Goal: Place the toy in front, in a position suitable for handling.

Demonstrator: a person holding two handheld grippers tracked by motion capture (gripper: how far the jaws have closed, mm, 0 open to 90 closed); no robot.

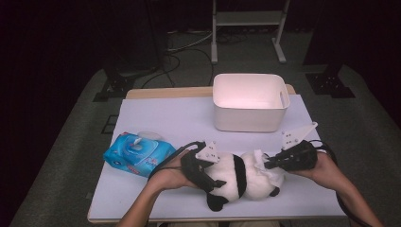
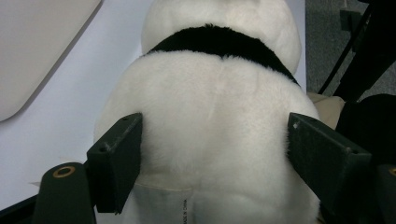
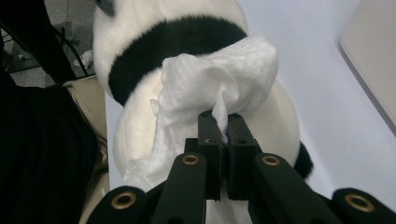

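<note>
While the plush panda (image 1: 241, 177) lay on its side near the front edge of the white table (image 1: 165, 118), between the person's two hands, it was held by the left gripper (image 1: 208, 177) and wiped by the right gripper (image 1: 270, 164). In the left gripper view the two black pads (image 2: 116, 158) were seen set wide apart and pressed into the white fur on either side of the toy's body (image 2: 215, 130), so the toy was clamped across its full width. In the right gripper view the jaws were closed tight on a crumpled white wipe (image 3: 219, 88), which was laid against the toy close to its black band (image 3: 177, 39).

The toy was judged to be light, soft and easily squashed; the pile would give under the pads and could slip if only fur were pinched. A hold across the stuffed trunk, as taken, was judged the firmest, limbs and ears being too floppy. The wipe was judged thin, limp and tearable, best held by a gathered fold.

A blue pack of wipes (image 1: 139, 153) lay to the left, and a white bin (image 1: 249, 101) stood behind, well apart from the toy.
</note>
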